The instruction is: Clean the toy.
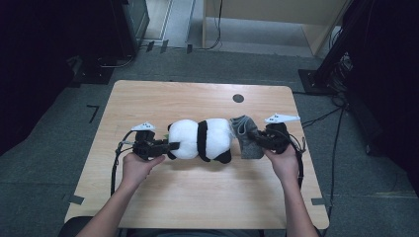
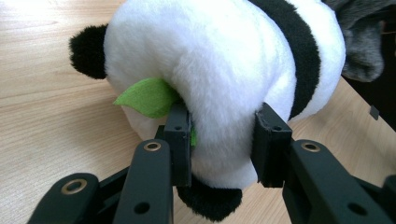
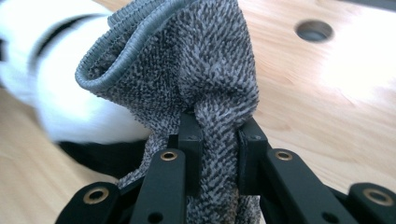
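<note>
A black-and-white plush panda [image 1: 202,139] lies on its side in the middle of the wooden table [image 1: 197,197]. My left gripper [image 1: 170,146] is shut on the panda's left end; in the left gripper view the pads squeeze the white plush [image 2: 224,84] beside a green felt leaf [image 2: 147,96]. A grey knitted sock-like piece [image 1: 247,136] lies against the panda's right end. My right gripper [image 1: 257,139] is shut on it; in the right gripper view the grey knit [image 3: 196,79] is pinched between the jaws, its ribbed opening toward the panda [image 3: 65,93].
A round cable hole [image 1: 238,98] sits in the table near its far edge. Cables trail from both grippers over the table's sides. Dark equipment stands [image 1: 326,64] and carpet surround the table.
</note>
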